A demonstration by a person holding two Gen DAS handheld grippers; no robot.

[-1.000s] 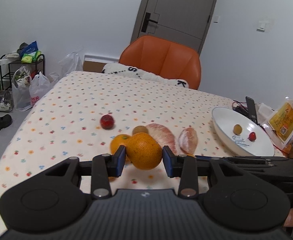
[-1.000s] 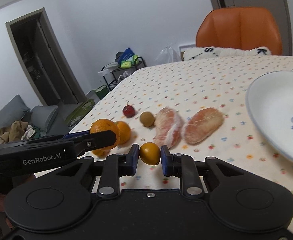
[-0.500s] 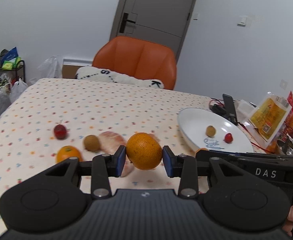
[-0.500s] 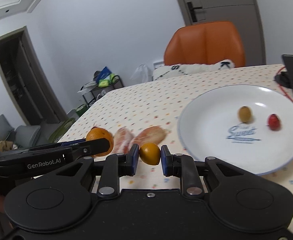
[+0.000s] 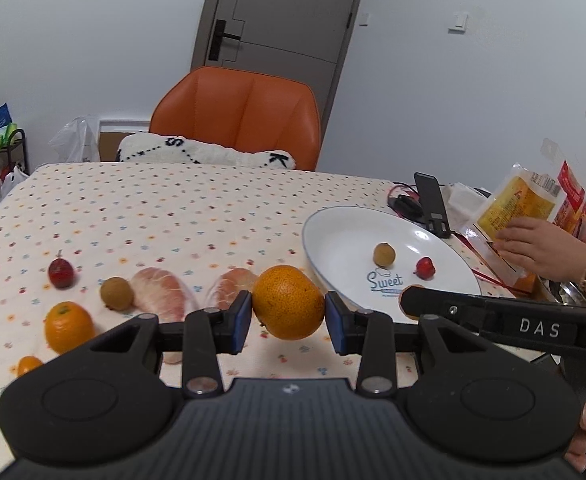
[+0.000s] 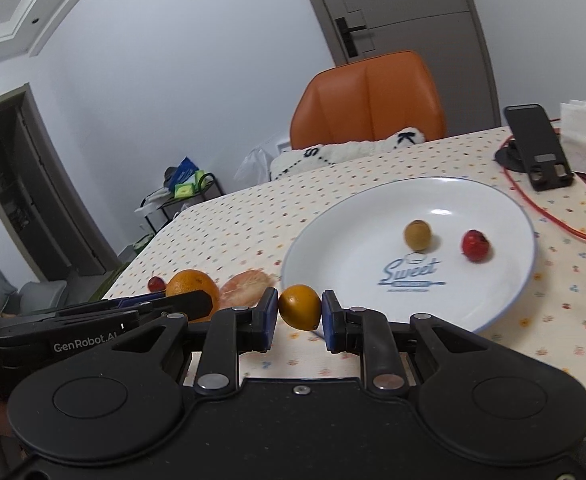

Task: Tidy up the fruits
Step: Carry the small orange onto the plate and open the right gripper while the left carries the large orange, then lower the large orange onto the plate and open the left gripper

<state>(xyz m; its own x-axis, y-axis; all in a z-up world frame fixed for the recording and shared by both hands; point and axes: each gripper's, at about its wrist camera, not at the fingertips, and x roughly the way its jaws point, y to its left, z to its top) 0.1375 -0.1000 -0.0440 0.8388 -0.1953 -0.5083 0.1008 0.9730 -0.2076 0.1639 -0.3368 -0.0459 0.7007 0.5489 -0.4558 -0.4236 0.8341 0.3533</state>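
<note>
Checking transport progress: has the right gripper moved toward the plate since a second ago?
Yes. The right gripper, shut on the small orange, has moved from beside the pomelo segments to the near rim of the white plate.

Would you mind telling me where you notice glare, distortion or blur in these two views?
Left wrist view: fisheye bends the door, corners dark, orange sharp. Right wrist view: a glare spot on the plate, chair edges slightly smeared, walls curved.
</note>
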